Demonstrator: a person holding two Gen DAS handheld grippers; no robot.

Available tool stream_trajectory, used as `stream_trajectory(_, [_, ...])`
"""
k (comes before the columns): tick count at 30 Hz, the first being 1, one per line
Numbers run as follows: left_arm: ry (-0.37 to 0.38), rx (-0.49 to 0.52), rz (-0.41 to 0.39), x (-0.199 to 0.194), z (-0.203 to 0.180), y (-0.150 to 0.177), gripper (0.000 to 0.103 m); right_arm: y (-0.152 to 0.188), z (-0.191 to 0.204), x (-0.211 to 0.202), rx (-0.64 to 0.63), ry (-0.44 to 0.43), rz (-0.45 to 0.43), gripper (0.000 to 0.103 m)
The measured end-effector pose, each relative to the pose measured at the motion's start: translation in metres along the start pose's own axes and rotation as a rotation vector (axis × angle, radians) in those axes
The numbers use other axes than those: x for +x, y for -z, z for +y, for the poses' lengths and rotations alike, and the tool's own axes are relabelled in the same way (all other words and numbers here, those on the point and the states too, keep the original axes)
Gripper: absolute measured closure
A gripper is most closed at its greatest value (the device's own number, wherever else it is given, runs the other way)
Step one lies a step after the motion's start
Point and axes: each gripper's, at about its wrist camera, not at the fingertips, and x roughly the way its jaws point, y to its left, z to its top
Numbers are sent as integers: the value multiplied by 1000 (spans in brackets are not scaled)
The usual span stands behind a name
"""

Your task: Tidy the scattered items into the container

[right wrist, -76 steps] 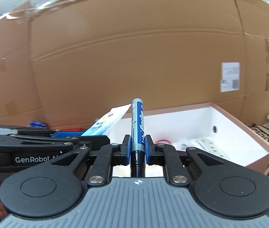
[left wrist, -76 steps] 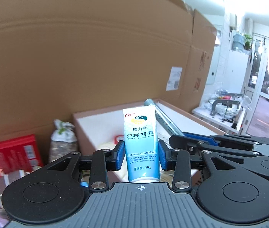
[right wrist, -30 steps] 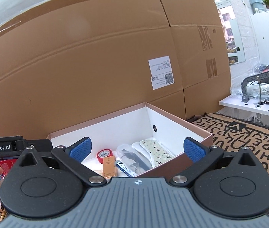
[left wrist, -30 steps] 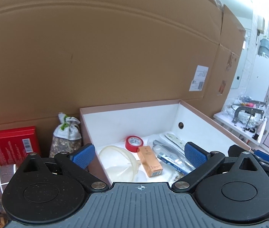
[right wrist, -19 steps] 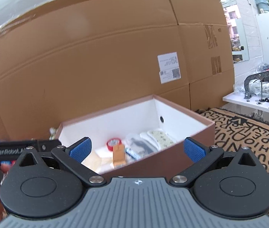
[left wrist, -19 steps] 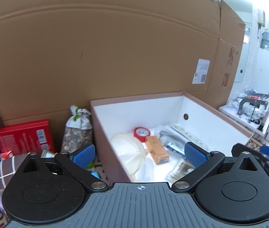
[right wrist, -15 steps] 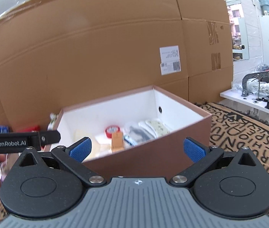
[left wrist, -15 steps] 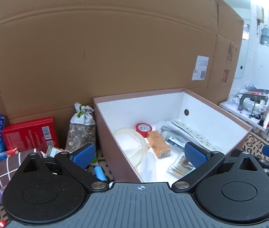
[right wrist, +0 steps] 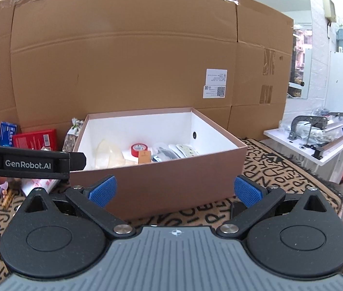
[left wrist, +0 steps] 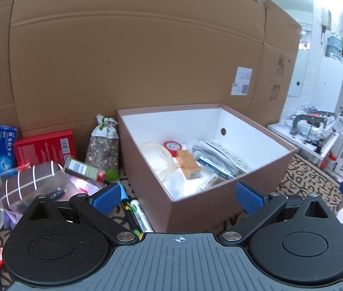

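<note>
The pink box [left wrist: 222, 208] [right wrist: 161, 184] with a white inside stands on the patterned mat and holds a red tape roll [left wrist: 172, 145] [right wrist: 139, 149], an orange carton [left wrist: 188, 164], a blue-and-white tube [left wrist: 216, 167] and other small items. My left gripper [left wrist: 178, 197] is open and empty, held back from the box's near left corner. My right gripper [right wrist: 175, 190] is open and empty too, in front of the box's near wall. Scattered items lie left of the box: markers [left wrist: 136, 214], a red box [left wrist: 45, 146], a blue box [left wrist: 3, 149], a tied sachet [left wrist: 103, 143].
Tall cardboard sheets [right wrist: 128, 55] stand behind the box. A low white shelf [right wrist: 314, 150] with tools is at the right. The left gripper's body [right wrist: 28, 163], with a hand on its grip, crosses the left of the right wrist view. A letter-printed mat [right wrist: 290, 174] covers the floor.
Both grippers let go of the tube and the marker over the box and opened. Since then both have pulled back and away from the box, and the scattered pile has come into view.
</note>
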Motion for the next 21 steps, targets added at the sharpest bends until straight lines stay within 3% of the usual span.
stream_trajectory(8, [6,20,23,-11,-8,10,0,6,-8,-4,53,-7,72,0])
stream_trajectory(21, [5,36,51,-9,-16,15,0,11,-9,-3,25,-32,88,0])
